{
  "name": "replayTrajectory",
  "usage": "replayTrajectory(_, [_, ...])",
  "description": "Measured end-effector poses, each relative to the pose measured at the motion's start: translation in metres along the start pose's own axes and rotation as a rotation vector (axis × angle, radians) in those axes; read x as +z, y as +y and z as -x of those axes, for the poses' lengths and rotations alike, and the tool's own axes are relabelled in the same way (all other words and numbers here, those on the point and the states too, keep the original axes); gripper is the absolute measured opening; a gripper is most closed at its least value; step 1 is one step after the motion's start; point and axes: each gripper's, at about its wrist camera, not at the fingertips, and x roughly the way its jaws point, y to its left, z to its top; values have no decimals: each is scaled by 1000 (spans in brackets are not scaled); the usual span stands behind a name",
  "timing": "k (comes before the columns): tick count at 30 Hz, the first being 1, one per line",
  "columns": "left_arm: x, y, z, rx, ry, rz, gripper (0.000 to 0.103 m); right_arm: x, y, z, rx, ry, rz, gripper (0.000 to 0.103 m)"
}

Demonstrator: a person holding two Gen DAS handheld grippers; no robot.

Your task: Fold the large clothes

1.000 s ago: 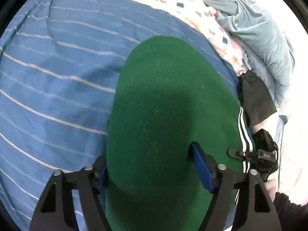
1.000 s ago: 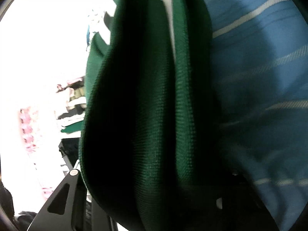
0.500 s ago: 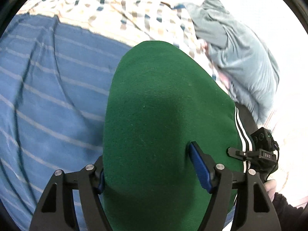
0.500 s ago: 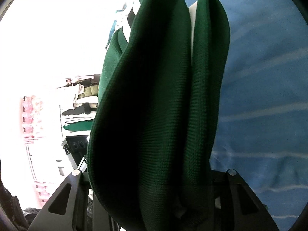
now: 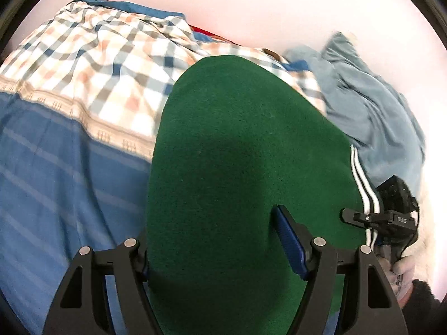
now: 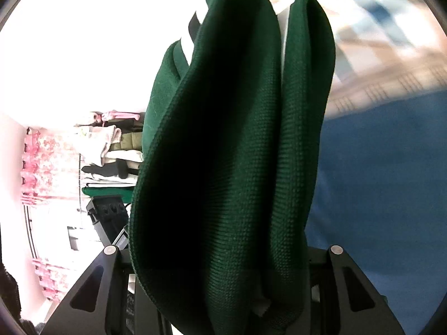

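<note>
The folded green garment (image 5: pixel 245 167), a knit piece with white stripes along one edge, is held off the blue striped bedsheet (image 5: pixel 56 184) by both tools at once, one at each end of the bundle. The left gripper (image 5: pixel 220 240) has its jaws set fairly wide around the thick stack, its blue pad (image 5: pixel 290 245) pressed into the top face of the cloth while the other finger sits under the bundle's edge; that wide stance fits a bundle several layers deep. The right gripper (image 6: pixel 223 262) clamps the same garment (image 6: pixel 229 150) where its layers bunch into two rounded folds, its jaws partly closed on them. Gripping both ends probably keeps the folds from slipping apart while the bundle is carried. Beyond the garment lie a checked quilt (image 5: pixel 111 64) and a crumpled grey-blue garment (image 5: pixel 371 117); to the garment's left in the right wrist view a stack of folded clothes (image 6: pixel 111 156) shows, the likely place for it to go, though that is a guess.
</note>
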Motion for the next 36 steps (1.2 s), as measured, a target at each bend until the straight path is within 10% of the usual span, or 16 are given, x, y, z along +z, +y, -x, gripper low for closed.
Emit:
replayTrajectory(10, [46,57,-108,45,58,-26,74,95,-77,-82,-85,54,-46,42])
replayTrajectory(19, [42,62,-110,136,62,-53,88,78,-76,-81,-324,10,-34,80])
replayTrajectory(27, [11,11,-41,427,-34,-156,92,3,3,-61,-931,-126,160,92])
replayTrajectory(31, [-23,-25,-4,574,-26,-223,99,-57,29,-53,-1050,-161,190,94])
replayTrajectory(36, [-48,-66,55,568,-50,-217,100,-104,110,-19,-1090,-204,174,94])
